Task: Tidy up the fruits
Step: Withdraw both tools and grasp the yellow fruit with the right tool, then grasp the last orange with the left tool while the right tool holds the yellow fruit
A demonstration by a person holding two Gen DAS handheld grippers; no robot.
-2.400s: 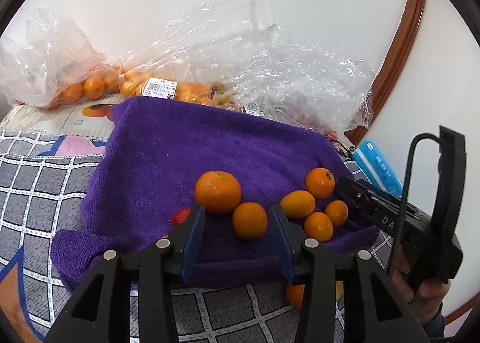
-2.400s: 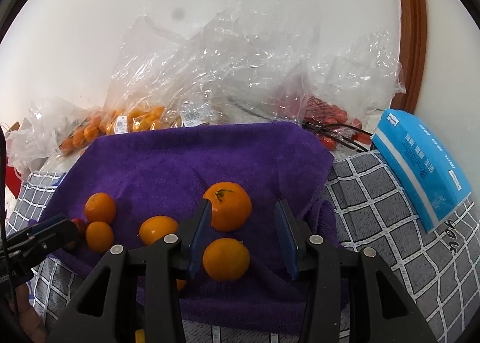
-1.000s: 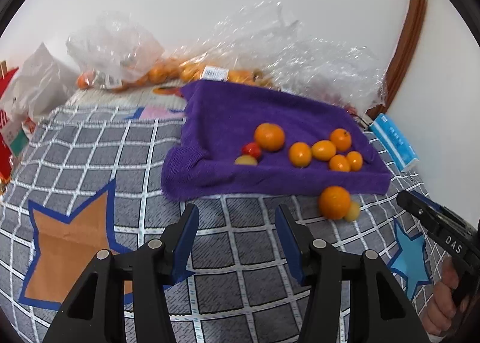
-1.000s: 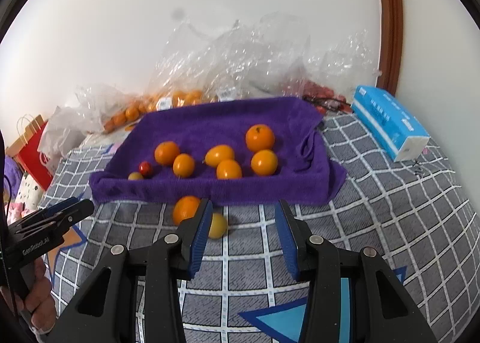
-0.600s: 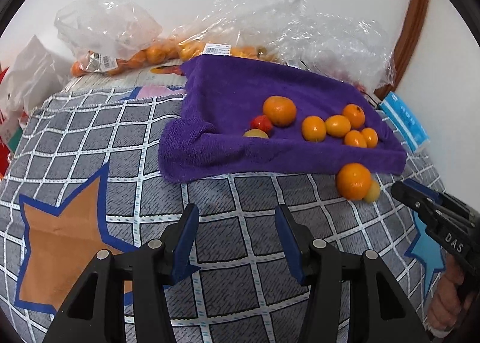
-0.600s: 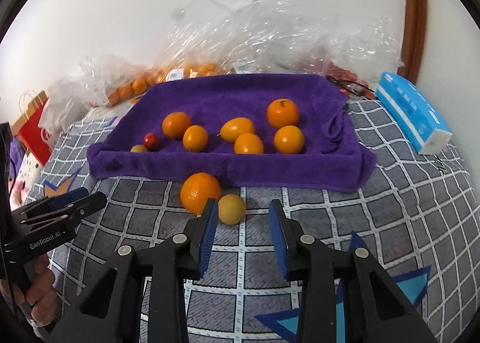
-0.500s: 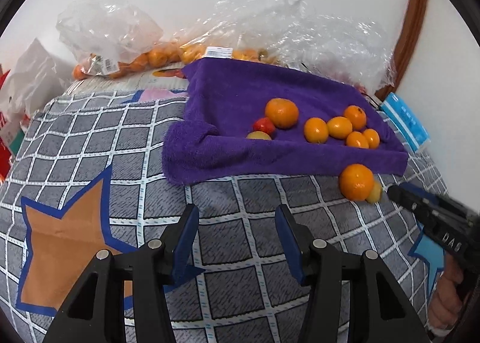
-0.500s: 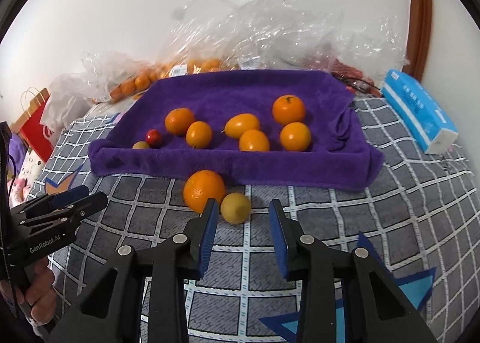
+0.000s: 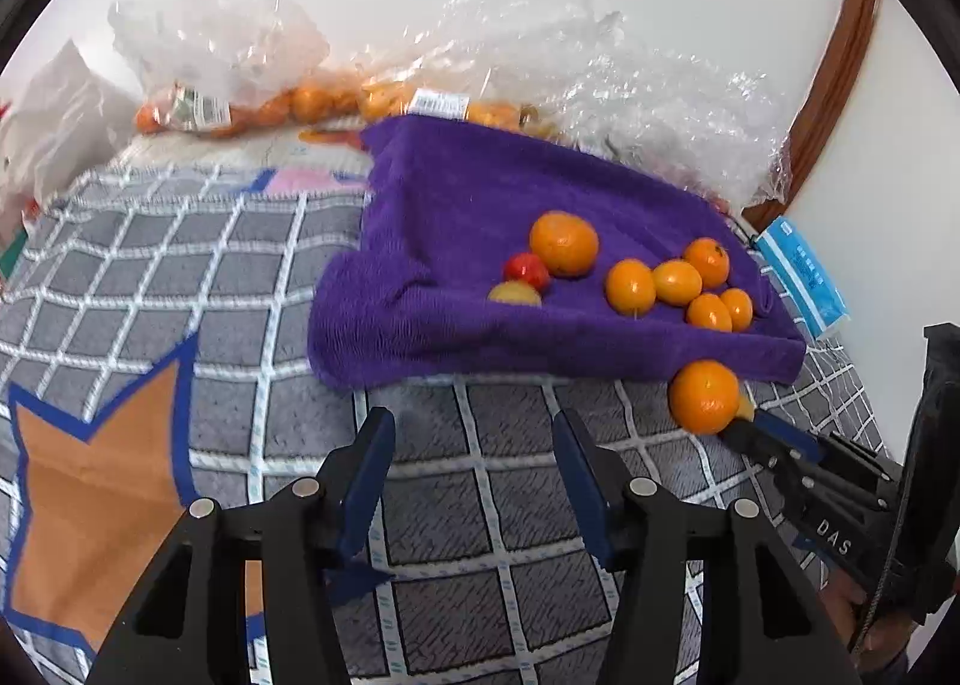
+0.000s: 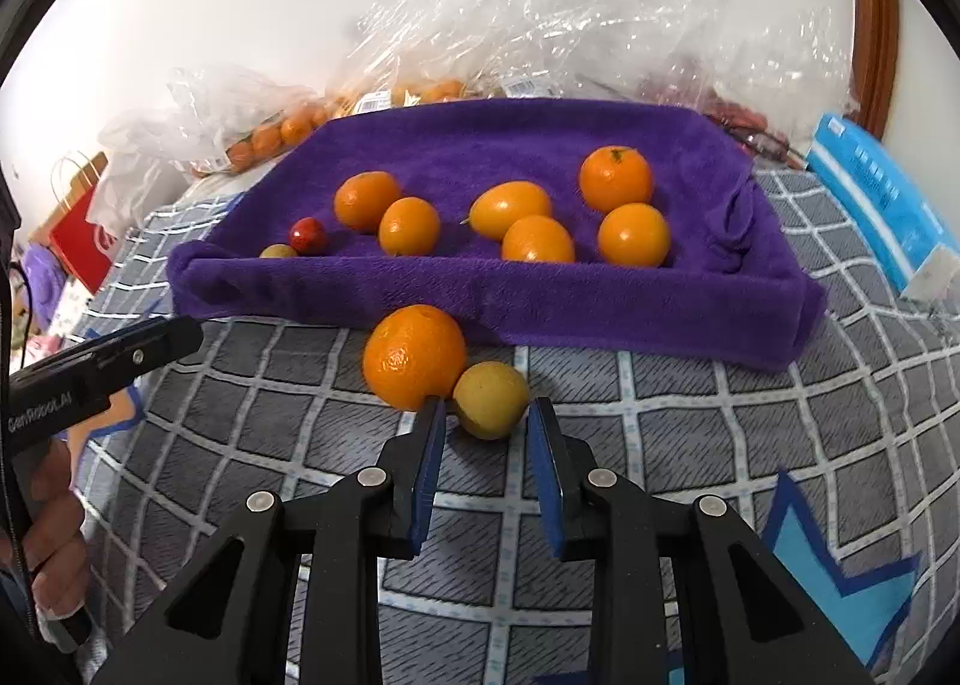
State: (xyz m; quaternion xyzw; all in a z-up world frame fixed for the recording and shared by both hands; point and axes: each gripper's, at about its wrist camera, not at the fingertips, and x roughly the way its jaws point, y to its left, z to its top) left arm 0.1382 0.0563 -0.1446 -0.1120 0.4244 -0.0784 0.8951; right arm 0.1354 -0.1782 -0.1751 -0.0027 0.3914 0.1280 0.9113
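The small yellow fruit (image 10: 491,400) was round and dull-skinned. It lay on the grey checked blanket (image 10: 660,433), touching a large orange (image 10: 414,356) on its left, just in front of the purple towel (image 10: 540,295). The right gripper (image 10: 485,406) pointed steeply down, its blue pads drawn in against the sides of the yellow fruit at the fingertips. The left gripper (image 9: 474,433) was tilted down over bare blanket, its jaws apart and easing wider, with nothing between them. On the towel lay six oranges, one red fruit (image 10: 308,234) and a second yellowish one. Clear plastic bags (image 10: 570,13) stood behind the towel, and a blue tissue pack (image 10: 882,199) lay to its right. The large orange crowded the inner pad.
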